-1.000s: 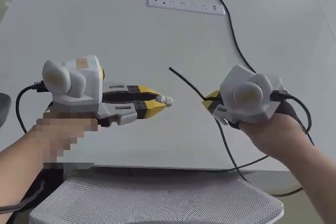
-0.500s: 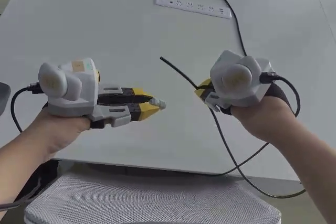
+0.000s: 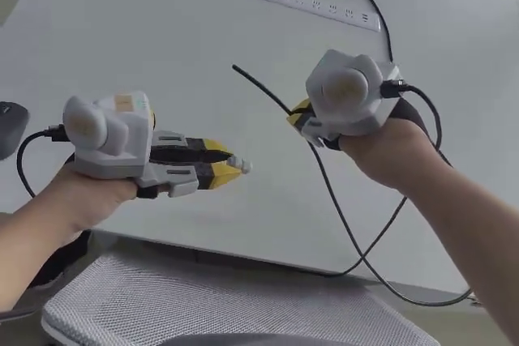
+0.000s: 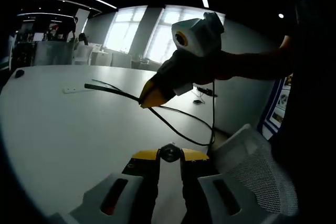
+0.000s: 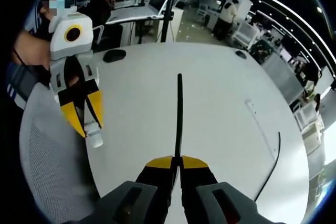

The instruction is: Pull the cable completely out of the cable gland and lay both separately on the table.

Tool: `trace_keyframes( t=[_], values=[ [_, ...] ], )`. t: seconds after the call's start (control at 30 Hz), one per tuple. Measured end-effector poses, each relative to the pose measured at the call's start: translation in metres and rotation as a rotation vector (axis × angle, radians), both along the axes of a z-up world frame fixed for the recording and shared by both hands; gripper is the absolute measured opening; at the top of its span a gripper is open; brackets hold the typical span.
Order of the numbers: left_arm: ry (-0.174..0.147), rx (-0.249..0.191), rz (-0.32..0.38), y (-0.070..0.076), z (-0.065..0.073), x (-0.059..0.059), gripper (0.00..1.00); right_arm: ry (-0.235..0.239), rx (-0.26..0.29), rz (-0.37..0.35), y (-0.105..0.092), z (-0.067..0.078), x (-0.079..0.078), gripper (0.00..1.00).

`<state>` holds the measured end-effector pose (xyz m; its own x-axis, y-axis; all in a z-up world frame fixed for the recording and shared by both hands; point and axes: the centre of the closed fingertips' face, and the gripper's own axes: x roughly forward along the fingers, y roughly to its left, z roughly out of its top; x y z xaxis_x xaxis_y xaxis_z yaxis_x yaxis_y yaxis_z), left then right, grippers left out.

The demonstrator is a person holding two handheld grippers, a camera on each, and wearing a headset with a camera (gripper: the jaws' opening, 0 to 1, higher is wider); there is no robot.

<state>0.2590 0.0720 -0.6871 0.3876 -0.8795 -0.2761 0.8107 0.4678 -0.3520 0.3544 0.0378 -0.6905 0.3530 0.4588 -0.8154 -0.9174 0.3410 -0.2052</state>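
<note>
The fingers [image 5: 157,164] of the right gripper [image 5: 177,160] pinch a black cable [image 5: 179,119] that runs straight out over the white desk [image 5: 226,87]. At left, the left gripper [image 5: 89,124] holds a white gland [image 5: 95,139], apart from the cable.

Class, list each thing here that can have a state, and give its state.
Cable gland: free of the cable, held above the table.
Cable: out of the gland, free end in the air.
Left claw: shut on the cable gland.
Right claw: shut on the cable.
Power strip: lying flat on the table.
</note>
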Motion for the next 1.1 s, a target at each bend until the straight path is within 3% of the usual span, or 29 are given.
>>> trace_keyframes(
  t=[0.33, 0.5, 0.57, 0.77, 0.93, 1.1],
  values=[
    [0.022, -0.002, 0.036, 0.012, -0.021, 0.001, 0.16, 0.0, -0.043, 0.101, 0.041, -0.015, 0.013, 0.0],
    [0.036, 0.004, 0.048, 0.016, -0.034, 0.002, 0.16, 0.026, -0.046, 0.111, 0.057, -0.029, 0.024, 0.0],
    [0.041, 0.014, 0.05, 0.018, -0.038, 0.002, 0.16, 0.068, -0.038, 0.094, 0.063, -0.037, 0.025, 0.0],
    [0.057, 0.036, 0.067, 0.027, -0.054, 0.005, 0.16, 0.089, -0.015, 0.107, 0.088, -0.048, 0.03, 0.0],
    [0.066, 0.042, 0.091, 0.035, -0.063, 0.008, 0.16, 0.105, -0.012, 0.139, 0.107, -0.06, 0.03, 0.0],
    [0.071, 0.058, 0.107, 0.041, -0.07, 0.011, 0.16, 0.118, -0.007, 0.226, 0.131, -0.074, 0.017, 0.0]
  ],
)
